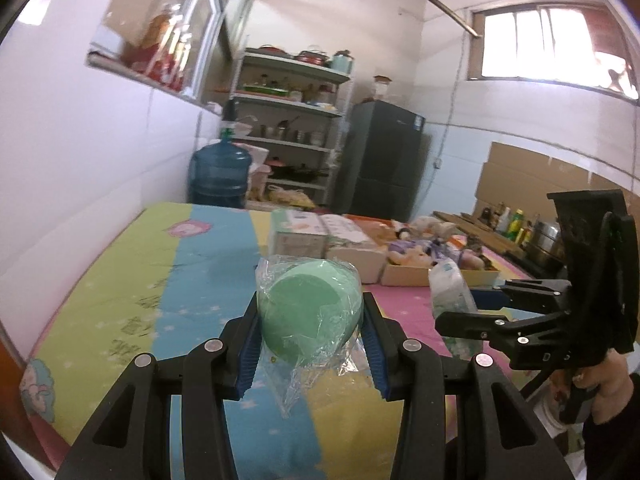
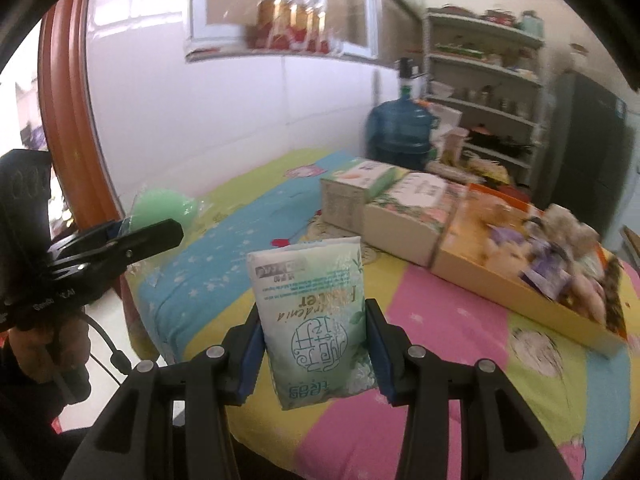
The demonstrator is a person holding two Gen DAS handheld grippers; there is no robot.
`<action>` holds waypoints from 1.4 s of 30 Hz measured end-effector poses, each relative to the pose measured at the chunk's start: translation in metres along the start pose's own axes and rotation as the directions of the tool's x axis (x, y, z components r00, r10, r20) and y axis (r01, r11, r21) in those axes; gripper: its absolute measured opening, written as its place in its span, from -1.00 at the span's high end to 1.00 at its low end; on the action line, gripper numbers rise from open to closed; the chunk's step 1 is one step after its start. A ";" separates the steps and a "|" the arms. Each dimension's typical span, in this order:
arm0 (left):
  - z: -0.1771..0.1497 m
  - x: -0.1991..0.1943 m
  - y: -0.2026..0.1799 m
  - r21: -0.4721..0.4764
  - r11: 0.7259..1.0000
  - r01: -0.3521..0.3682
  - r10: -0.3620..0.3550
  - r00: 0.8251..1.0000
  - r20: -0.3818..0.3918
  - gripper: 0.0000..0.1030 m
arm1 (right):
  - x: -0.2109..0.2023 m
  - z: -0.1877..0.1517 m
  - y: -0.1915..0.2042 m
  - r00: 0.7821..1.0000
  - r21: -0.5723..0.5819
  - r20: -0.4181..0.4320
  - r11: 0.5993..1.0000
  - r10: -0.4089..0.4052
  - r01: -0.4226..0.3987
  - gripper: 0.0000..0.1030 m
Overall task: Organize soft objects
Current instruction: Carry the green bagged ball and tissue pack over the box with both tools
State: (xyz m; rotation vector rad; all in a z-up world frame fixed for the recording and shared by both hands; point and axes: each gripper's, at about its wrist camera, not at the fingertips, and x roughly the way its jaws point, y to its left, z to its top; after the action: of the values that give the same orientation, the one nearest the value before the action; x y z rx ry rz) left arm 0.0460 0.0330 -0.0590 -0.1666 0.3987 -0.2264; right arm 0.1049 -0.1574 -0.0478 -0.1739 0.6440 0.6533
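- Tongs first: my left gripper (image 1: 310, 326) is clamped on a green sponge (image 1: 308, 312) in clear wrap, held above the bed (image 1: 132, 280).
- My right gripper (image 2: 314, 338) grips a tissue pack (image 2: 316, 320).
- Boxes (image 2: 384, 204) sit further back on the quilt.

- The left gripper (image 1: 310, 330) is matte black plastic, its linkage arms pinned with round silver screws.
- Its fingers (image 1: 249, 354) carry ribbed blue pads on their inner faces.
- The right gripper (image 2: 314, 344) is built the same (black frame, blue ribbed pads, silver pivots).
- White lettering, too small to read, marks the left gripper's body in the right wrist view.
- A thin black cable loops beneath it.
- The hand (image 1: 608, 392) wears a dark sleeve.
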 end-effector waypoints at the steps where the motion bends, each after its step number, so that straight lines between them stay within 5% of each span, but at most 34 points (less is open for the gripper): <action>1: 0.001 0.001 -0.005 0.007 1.000 0.009 -0.009 1.000 0.001 0.10 | -0.005 -0.003 -0.004 1.000 0.014 0.012 1.000 -0.012 0.012 0.09; 19: 0.008 0.049 -0.077 0.093 0.982 0.163 -0.160 0.986 -0.045 0.10 | -0.061 -0.045 -0.080 0.981 0.231 0.086 0.961 -0.173 0.150 0.09; 42: 0.052 0.119 -0.126 0.174 0.966 0.193 -0.183 0.980 -0.074 0.10 | -0.058 -0.039 -0.153 0.971 0.338 0.096 0.925 -0.218 0.174 0.09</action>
State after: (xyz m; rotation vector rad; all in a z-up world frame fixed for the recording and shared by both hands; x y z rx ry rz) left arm 0.1506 -0.1115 -0.0300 -0.0191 0.4178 -0.4538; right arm 0.1441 -0.3215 -0.0508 0.1141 0.5890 0.3526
